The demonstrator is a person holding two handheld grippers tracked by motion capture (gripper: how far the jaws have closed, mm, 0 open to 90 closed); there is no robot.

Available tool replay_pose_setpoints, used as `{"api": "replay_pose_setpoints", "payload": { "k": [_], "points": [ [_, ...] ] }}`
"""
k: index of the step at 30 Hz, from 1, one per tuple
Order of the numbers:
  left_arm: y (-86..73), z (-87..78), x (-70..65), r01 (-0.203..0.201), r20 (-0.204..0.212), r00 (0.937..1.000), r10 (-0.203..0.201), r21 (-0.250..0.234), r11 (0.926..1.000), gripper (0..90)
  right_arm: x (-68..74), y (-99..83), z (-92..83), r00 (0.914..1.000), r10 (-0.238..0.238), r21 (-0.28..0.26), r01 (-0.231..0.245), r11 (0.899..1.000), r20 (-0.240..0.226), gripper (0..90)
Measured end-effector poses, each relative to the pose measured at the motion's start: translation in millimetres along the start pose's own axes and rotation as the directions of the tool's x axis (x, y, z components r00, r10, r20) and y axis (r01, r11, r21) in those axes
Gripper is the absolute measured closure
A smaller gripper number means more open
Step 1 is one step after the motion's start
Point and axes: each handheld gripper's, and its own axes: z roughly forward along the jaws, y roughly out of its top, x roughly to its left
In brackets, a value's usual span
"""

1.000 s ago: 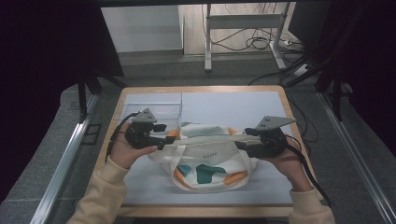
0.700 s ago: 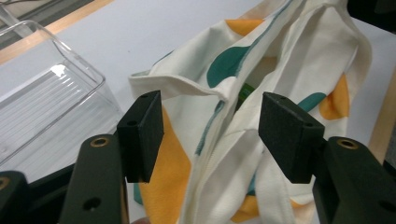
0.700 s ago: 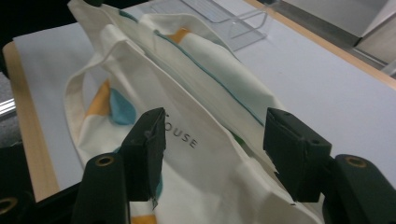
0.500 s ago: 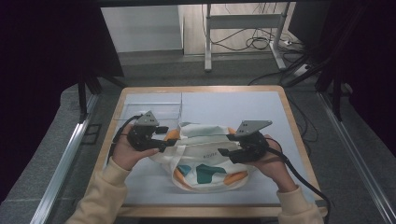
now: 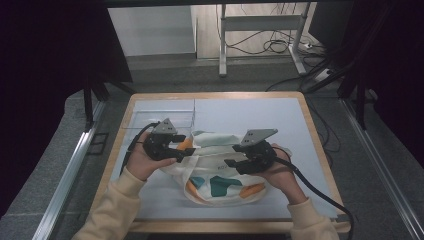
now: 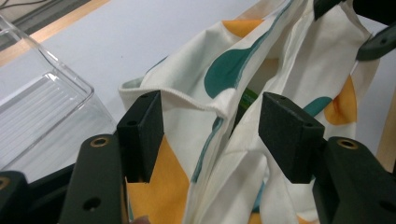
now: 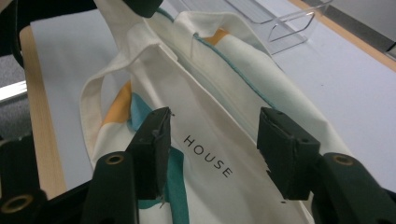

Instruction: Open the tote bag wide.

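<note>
The printed cloth bag (image 5: pixel 220 167) lies mid-table, its long axis running across between the two hands. The left gripper (image 5: pixel 186 151) stands open astride the bag's hemmed mouth edge, holding nothing. The right gripper (image 5: pixel 229 162) (its jaws have just been closing) hovers over the lettered panel, seemingly not pinching yet; the left looks nearer to the opening

A tote bag (image 5: pixel 220 170) lies mid-table (image 5: pixel 300 120), with a clear tray (image 5: pixel 160 114) behind it to the left
</note>
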Motion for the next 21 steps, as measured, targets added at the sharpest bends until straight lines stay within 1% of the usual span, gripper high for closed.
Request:
{"api": "replay_pose_setpoints", "payload": {
  "k": [2, 5, 6, 8, 9, 10, 12, 13, 16, 21],
  "points": [
    [3.1, 3.1, 0.1, -0.005, 0.002, 1.0, 0.005, 0.003, 1.0, 40.2, -0.2, 1.2, 4.1, 0.9999, -0.014, 0.017, 0.014, 1.0, -0.003, 46.5],
    [5.7, 7.3, 0.9, -0.005, 0.009, 1.0, 0.005, 0.007, 1.0, 40.5, -2.0, 2.4, 7.5, 0.9998, -0.021, 0.021, 0.021, 1.0, -0.006, 49.0],
    [7.1, 13.3, 1.5, -0.003, 0.017, 0.9999, 0.003, 0.014, 0.9999, 40.5, -2.9, 2.7, 8.0, 0.9998, -0.022, 0.021, 0.022, 1.0, 0.0, 50.0],
    [7.4, 16.3, 1.4, 0.001, 0.018, 0.9998, -0.001, 0.02, 0.9998, 40.4, -4.1, 2.9, 9.3, 0.9998, -0.021, 0.025, 0.021, 0.999, 0.004, 51.5],
    [7.6, 21.6, 1.2, -0.008, 0.021, 0.9998, 0.008, 0.034, 0.9994, 40.3, -4.3, 2.9, 10.5, 0.9998, -0.019, 0.028, 0.019, 0.999, 0.002, 51.6],
    [7.8, 23.5, 0.4, -0.006, 0.02, 0.9998, 0.006, 0.034, 0.9994, 40.1, -4.5, 3.0, 10.9, 0.9997, -0.024, 0.032, 0.023, 0.999, 0.007, 51.9],
    [8.3, 23.8, 0.6, -0.014, 0.02, 0.9997, 0.013, 0.038, 0.9992, 40.0, -4.4, 3.3, 11.1, 0.9996, -0.025, 0.034, 0.024, 0.999, 0.013, 52.0],
    [9.1, 23.0, 0.6, -0.012, 0.024, 0.9997, 0.012, 0.031, 0.9994, 40.0, -4.3, 3.8, 10.5, 0.9995, -0.025, 0.033, 0.025, 0.999, 0.018, 51.9],
    [10.9, 19.3, 2.6, -0.009, 0.021, 0.9997, 0.009, 0.018, 0.9998, 40.1, -6.0, 5.8, 4.4, 0.9995, -0.016, 0.005, 0.016, 1.0, 0.027, 51.9],
    [11.5, 21.4, 4.9, -0.009, 0.027, 0.9996, 0.008, 0.029, 0.9995, 39.8, -5.9, 4.8, 6.9, 0.9997, -0.016, 0.022, 0.016, 1.0, 0.02, 52.2]
  ]
}}
